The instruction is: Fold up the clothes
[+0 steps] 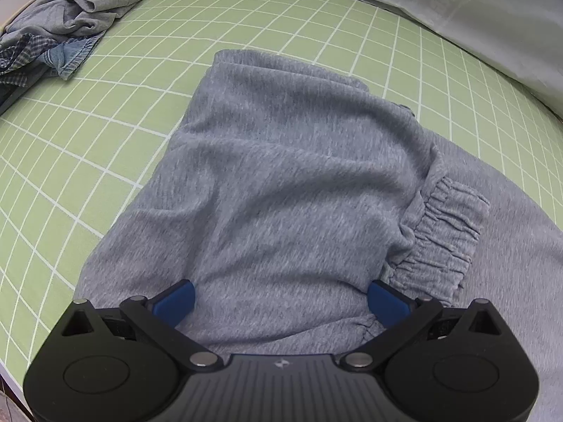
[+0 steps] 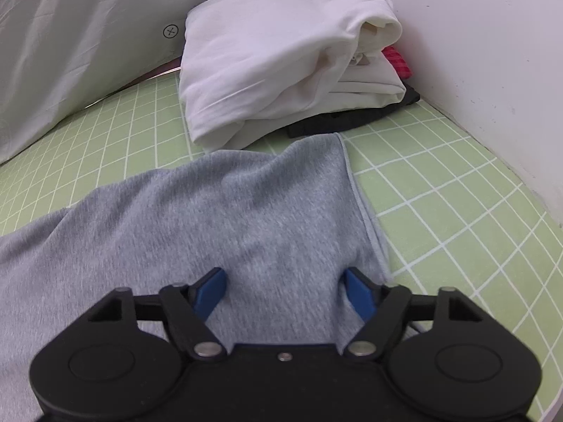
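Observation:
Grey sweatpants (image 1: 281,161) lie partly folded on the green checked bed sheet (image 1: 88,147), with an elastic cuff (image 1: 443,232) showing at the right. My left gripper (image 1: 280,300) hovers open just above the near part of the folded cloth, blue fingertips (image 1: 176,300) spread wide. In the right wrist view the same grey sweatpants (image 2: 218,218) spread flat, their hemmed edge running down the right side. My right gripper (image 2: 284,290) is open over the fabric, nothing pinched between its blue fingertips (image 2: 359,293).
A heap of grey and denim clothes (image 1: 59,24) lies at the far left of the bed. A pale pillow (image 1: 457,17) borders the far side. A stack of folded white garments (image 2: 281,59) on dark ones sits by the white wall (image 2: 475,52).

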